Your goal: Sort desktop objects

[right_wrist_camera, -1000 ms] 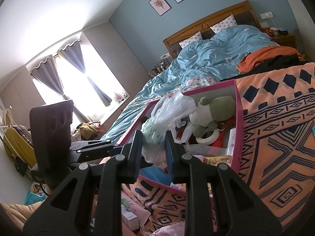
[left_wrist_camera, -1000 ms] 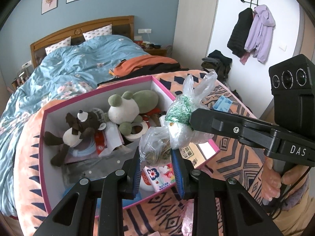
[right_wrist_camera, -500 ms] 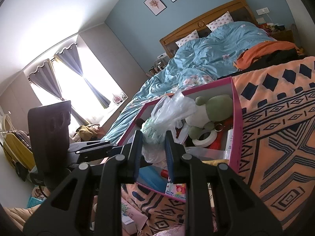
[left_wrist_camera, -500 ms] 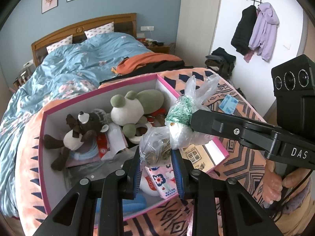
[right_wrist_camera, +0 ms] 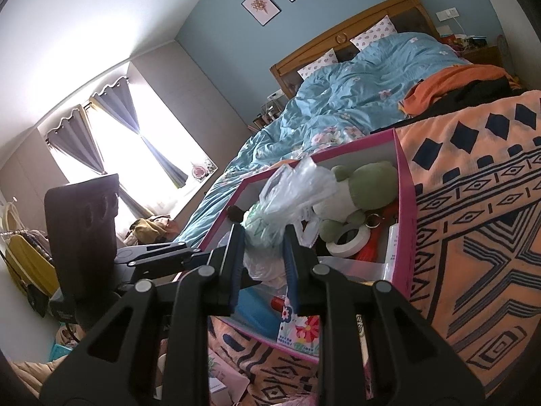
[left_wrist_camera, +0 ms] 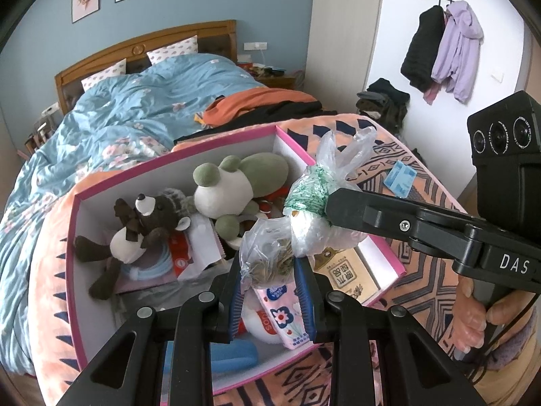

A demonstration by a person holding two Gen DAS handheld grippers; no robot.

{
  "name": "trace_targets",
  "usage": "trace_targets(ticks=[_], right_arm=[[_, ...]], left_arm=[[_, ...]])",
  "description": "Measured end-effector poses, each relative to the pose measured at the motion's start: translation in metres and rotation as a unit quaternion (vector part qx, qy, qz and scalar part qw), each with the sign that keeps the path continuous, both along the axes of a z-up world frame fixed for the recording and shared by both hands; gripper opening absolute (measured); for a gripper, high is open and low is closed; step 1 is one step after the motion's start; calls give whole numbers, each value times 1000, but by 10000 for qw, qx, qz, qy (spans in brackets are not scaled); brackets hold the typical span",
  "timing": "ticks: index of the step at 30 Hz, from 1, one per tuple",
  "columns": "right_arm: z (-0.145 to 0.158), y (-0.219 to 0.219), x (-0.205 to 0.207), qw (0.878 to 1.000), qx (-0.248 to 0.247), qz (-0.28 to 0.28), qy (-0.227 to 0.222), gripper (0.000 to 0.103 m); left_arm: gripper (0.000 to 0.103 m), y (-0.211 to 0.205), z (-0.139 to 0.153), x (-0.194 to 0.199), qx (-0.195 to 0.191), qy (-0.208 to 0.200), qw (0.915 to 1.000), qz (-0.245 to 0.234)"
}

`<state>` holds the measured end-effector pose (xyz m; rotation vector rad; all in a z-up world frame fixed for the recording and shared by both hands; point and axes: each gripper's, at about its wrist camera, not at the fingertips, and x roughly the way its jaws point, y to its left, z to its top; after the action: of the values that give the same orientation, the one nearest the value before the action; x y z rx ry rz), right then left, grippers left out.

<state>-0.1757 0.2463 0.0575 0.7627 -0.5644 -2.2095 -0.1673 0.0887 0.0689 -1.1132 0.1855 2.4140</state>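
An open pink-rimmed box (left_wrist_camera: 219, 150) (right_wrist_camera: 405, 189) lies on an orange patterned blanket (left_wrist_camera: 422, 270). My left gripper (left_wrist_camera: 268, 272) is shut on a small clear bag of brownish bits (left_wrist_camera: 267, 257), held just above the box's near side. From the right, my right gripper (left_wrist_camera: 333, 199) (right_wrist_camera: 263, 242) reaches in, shut on a crumpled plastic bag with green print (left_wrist_camera: 309, 193) (right_wrist_camera: 270, 220). The two bags touch; whether they are joined I cannot tell. In the right wrist view the left gripper (right_wrist_camera: 189, 253) pokes in from the left behind my own finger.
The box holds a brown plush animal (left_wrist_camera: 135, 233), a green-and-white plush (left_wrist_camera: 236, 186), a tape roll (right_wrist_camera: 348, 240), a flowered tissue packet (left_wrist_camera: 284, 314) and a tan carton (left_wrist_camera: 345, 274). A blue card (left_wrist_camera: 400, 177) lies on the blanket. A person's hand (left_wrist_camera: 473, 318) grips the right handle. The bed (left_wrist_camera: 142, 111) lies behind.
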Motion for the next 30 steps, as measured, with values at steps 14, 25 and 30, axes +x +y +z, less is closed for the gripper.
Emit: trace_targets(ticks=[14,25,30], right_arm=[[-6,2,-11,9999,-34,-68,-85,25],[-12,4,-18,9997,-86,-115,-188,25],[-14,5,-22,9996,-76,-156,-218,25]], left_arm=[[28,-7,-2,-7,-82,-23,10000,18],[28,-11,-4,-11,-167,-56,9998,13],[28,-15,-6,-13,-211,-83,9997,16]])
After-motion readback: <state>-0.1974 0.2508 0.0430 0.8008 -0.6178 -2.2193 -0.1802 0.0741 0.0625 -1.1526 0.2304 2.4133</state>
